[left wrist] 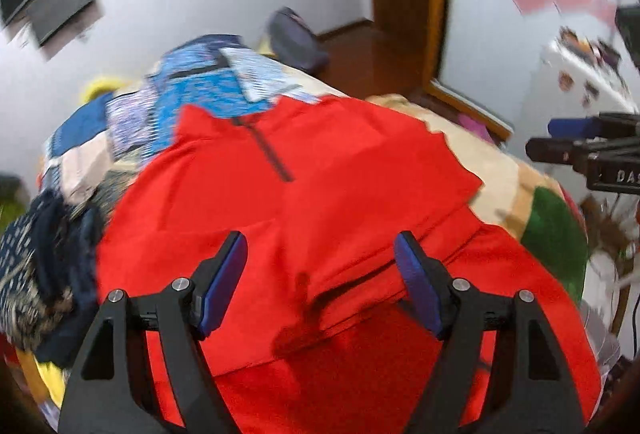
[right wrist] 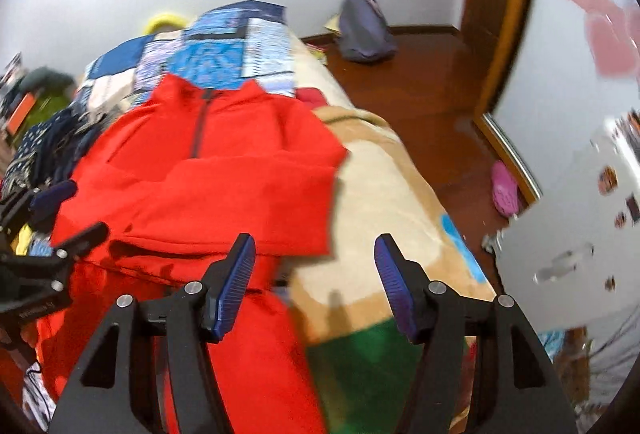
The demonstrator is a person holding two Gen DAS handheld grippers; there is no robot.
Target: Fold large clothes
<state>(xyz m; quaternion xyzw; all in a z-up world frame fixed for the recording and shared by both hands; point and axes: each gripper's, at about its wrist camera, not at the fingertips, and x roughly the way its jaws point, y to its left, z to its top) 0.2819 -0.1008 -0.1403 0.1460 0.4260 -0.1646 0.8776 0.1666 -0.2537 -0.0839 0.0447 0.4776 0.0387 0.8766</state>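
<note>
Currently nothing is held by either gripper. Far left in the left wrist view, a heap of dark patterned clothes [left wrist: 44,254] sits on the bed, probably the unfolded backlog, pushed aside to leave room. Beside it the red zip-neck top [left wrist: 304,193] lies face up on the bed's blanket [left wrist: 508,173], collar toward the far end, zipper [left wrist: 266,149] running down the chest. One sleeve looks already turned in across the body (fold partly done, my judgement), which would explain the ridge of doubled cloth near the hem.

Left gripper [left wrist: 320,274] hangs over the lower part of the top, jaws wide apart, blue pads clear of the fabric. Right gripper [right wrist: 316,282] is also parted with nothing between the pads; it hovers over the top's right edge where red meets the tan-and-green blanket [right wrist: 384,201]. Both angled downward, likely placed to take the hem next for the lengthwise fold.

Further right, off the bed: wooden floor [right wrist: 432,81], a grey-blue bag [right wrist: 366,29] standing by the wall (closed as far as I can tell, contents hidden), a pink shoe [right wrist: 505,189] near the door frame. No basket or bin visible; motion blur smears the right edge.
</note>
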